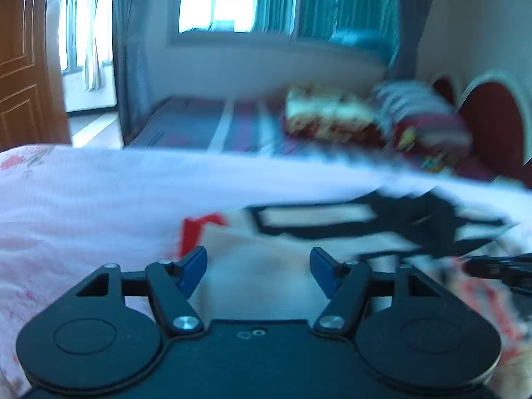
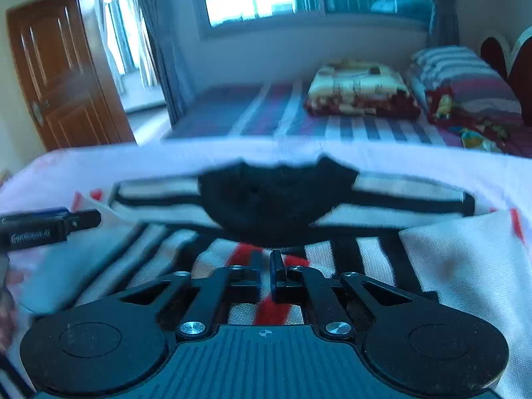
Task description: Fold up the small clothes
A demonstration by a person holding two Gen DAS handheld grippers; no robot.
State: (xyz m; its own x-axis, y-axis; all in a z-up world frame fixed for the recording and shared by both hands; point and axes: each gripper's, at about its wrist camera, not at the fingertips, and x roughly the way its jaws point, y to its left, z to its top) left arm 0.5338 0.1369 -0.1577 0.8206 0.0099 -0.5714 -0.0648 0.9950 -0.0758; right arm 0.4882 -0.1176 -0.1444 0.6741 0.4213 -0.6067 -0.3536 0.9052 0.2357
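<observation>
Right gripper (image 2: pixel 265 274), nearly closed over the shirt (image 2: pixel 332 206), could miss cloth; left gripper (image 1: pixel 258 271) gapes empty, so a fold may skew.

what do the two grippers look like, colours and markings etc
Both are matte black linkage grippers with round pivot discs and silver screw heads. The left gripper has blue finger pads, and its body is smooth. The right gripper has a ribbed body with a small crosshair mark. Seen from the right wrist, the left one bears white lettering too blurred to read. No cables or sleeves show.
</observation>
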